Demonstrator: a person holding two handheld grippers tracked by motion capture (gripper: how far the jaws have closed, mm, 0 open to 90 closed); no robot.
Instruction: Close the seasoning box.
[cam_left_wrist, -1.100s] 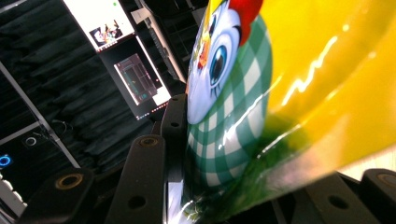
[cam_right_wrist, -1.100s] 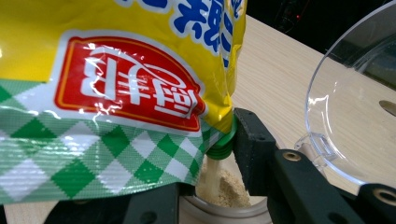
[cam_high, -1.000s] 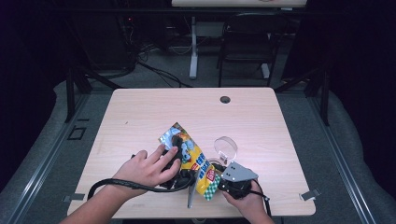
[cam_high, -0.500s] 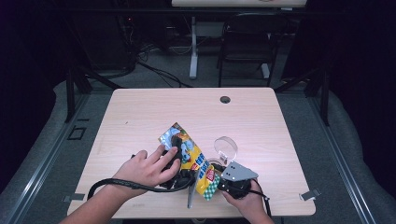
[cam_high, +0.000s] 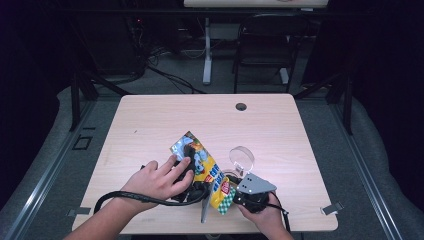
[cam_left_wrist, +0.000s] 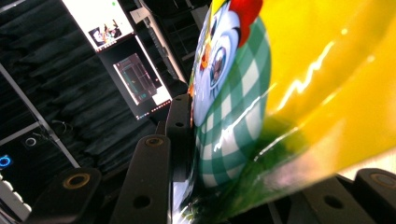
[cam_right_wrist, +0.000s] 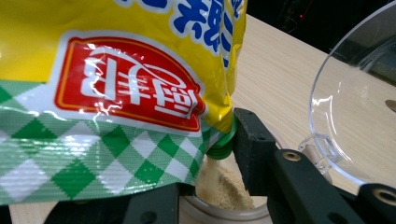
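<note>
A yellow seasoning bag with a red label and green check hangs tilted over the table's near edge. My left gripper is shut on it and has just been closing a little; one pad presses the bag. In the right gripper view the bag's green spout drops tan powder into a clear jar. My right gripper is shut on that jar, whose clear lid stands flipped open. From above, the right gripper sits under the bag's lower end, next to the lid.
The light wooden table has a dark cable hole near its far edge. A black cable loops over the left forearm. A chair and another table's leg stand beyond the far edge.
</note>
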